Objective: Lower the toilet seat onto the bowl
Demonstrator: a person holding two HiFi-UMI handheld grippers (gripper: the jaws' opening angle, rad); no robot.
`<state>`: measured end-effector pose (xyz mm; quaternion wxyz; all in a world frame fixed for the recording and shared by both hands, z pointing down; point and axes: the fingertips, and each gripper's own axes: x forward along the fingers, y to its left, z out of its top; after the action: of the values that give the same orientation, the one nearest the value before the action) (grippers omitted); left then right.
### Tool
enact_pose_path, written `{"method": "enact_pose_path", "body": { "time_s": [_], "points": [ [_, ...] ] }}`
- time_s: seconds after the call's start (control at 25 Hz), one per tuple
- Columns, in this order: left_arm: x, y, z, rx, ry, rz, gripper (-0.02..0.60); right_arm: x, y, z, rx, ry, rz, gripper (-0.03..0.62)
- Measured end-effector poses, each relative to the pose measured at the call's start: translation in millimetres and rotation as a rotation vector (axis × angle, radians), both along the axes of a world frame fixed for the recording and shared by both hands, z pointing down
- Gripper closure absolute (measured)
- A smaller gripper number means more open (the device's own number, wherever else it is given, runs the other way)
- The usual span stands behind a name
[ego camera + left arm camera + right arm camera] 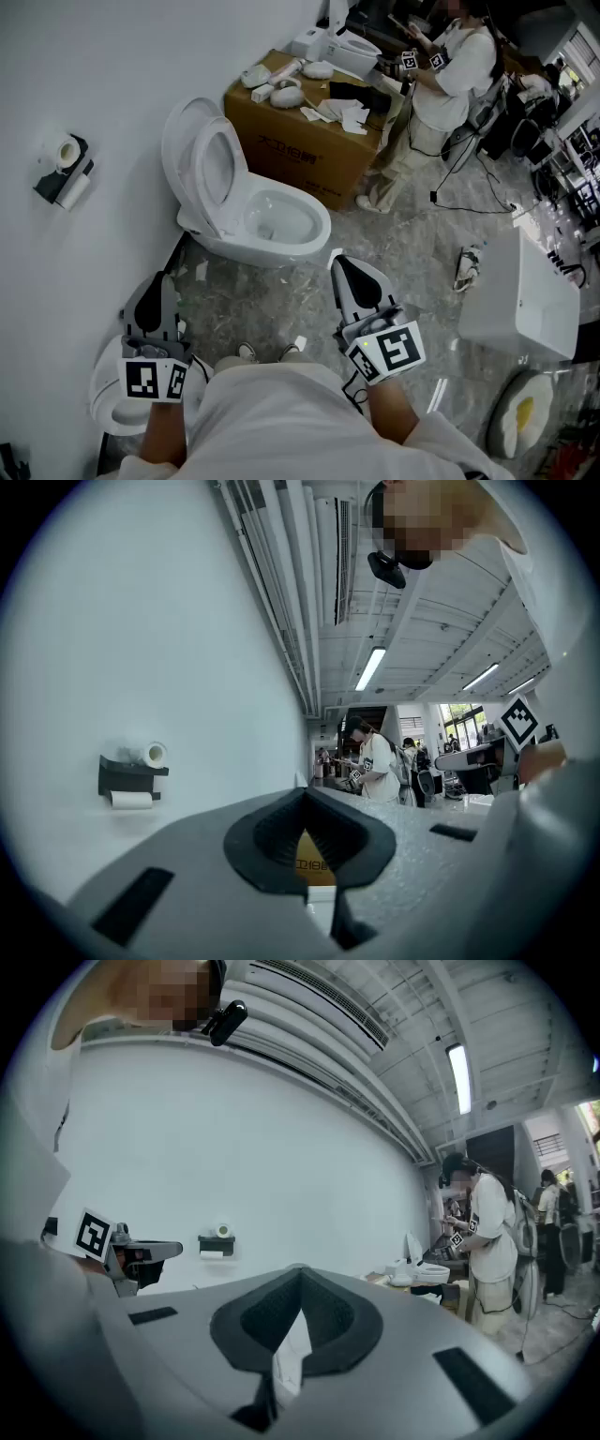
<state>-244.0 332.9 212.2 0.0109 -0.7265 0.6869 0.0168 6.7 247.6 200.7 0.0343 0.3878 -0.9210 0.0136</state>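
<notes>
A white toilet stands against the wall in the head view. Its seat is raised, leaning on the upright lid above the open bowl. My left gripper is shut and holds nothing; it hangs near my body, below and left of the bowl. Right of it, my right gripper is also shut and empty, its tip just short of the bowl's front rim. In the left gripper view the jaws meet at the tip. The right gripper view shows its jaws meeting likewise.
A cardboard box with loose items stands behind the toilet, and a person stands beyond it. A toilet-paper holder hangs on the wall at left. Another white fixture lies by my left side, a white tank at right.
</notes>
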Motion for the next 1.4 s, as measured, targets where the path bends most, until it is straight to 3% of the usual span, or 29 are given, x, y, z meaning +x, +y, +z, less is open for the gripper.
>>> {"method": "enact_pose_path", "body": {
  "time_s": [0.6,0.72,0.76,0.88,0.96,1.12,1.24,1.4],
  "points": [
    [2.0,16.2,-2.5,0.001,0.010,-0.010,0.575,-10.4,20.0,-7.4,0.017,-0.023,-0.074,0.595],
    [3.8,12.2,0.1,-0.013,0.012,0.028,0.570,-10.3,17.3,-6.1,0.007,-0.030,-0.073,0.597],
    [4.6,9.5,1.2,-0.018,0.005,0.046,0.550,-9.5,15.9,-5.3,0.002,-0.035,-0.073,0.595],
    [2.1,-0.1,0.5,-0.032,-0.065,0.055,0.238,-4.4,11.5,-3.3,-0.014,-0.048,-0.067,0.595],
    [0.2,-7.3,1.4,-0.060,-0.114,0.055,0.127,-0.2,8.9,-2.1,-0.021,-0.054,-0.064,0.595],
    [1.6,-16.1,3.5,-0.089,-0.097,0.079,0.067,9.5,3.3,2.8,-0.032,-0.064,-0.062,0.595],
    [8.7,-18.8,3.3,-0.092,-0.083,0.062,0.066,21.5,-1.5,7.3,-0.047,-0.071,-0.069,0.595],
    [21.9,-26.0,14.2,-0.137,-0.119,0.053,0.066,38.0,-7.8,18.8,-0.028,-0.042,-0.058,0.595]
  ]
}}
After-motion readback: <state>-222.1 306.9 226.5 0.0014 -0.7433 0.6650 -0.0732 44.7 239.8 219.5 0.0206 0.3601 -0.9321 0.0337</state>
